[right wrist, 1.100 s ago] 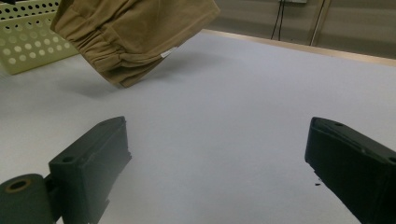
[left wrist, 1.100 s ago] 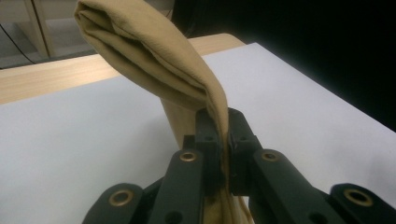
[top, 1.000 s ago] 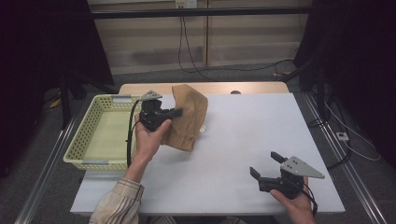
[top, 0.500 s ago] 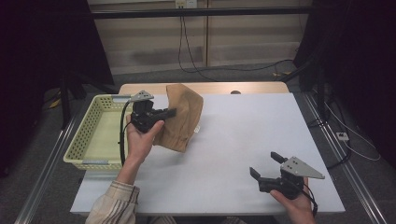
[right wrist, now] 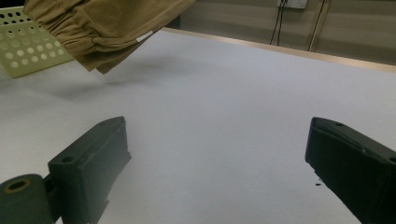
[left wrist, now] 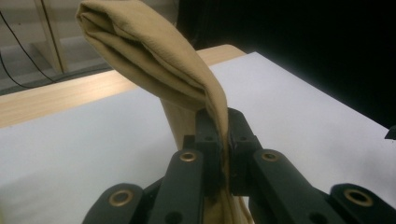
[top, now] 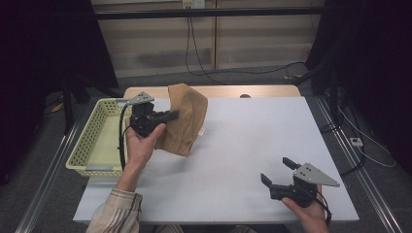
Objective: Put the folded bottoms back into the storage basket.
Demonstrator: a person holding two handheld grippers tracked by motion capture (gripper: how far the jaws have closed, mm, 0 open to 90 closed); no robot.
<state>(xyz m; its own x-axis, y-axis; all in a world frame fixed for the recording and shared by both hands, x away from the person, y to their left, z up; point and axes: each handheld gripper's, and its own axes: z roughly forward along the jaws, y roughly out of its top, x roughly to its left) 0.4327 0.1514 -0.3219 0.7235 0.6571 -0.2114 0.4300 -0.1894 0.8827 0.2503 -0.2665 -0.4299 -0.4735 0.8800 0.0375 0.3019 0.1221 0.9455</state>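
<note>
A folded tan cloth [top: 185, 119] hangs above the white table, lifted clear of it near the table's left side. My left gripper [top: 171, 115] is shut on the cloth; in the left gripper view the fabric [left wrist: 159, 70] is pinched between the two black jaws and arches up and over them. The cloth's lower edge [right wrist: 100, 28] hangs above the tabletop in the right gripper view, casting a shadow. My right gripper [top: 278, 171] stands open near the table's front right, jaws wide apart over bare white surface with nothing between them.
A pale yellow perforated basket [top: 92, 141] sits at the table's left edge, just left of the held cloth, and its corner [right wrist: 25, 51] also appears in the right gripper view. The white tabletop [top: 252, 141] stretches between the two grippers. A wooden strip [top: 228, 91] runs along the far edge.
My left gripper has carried the cloth leftward and a little upward, closer to the basket. The right gripper has stayed where it was.
</note>
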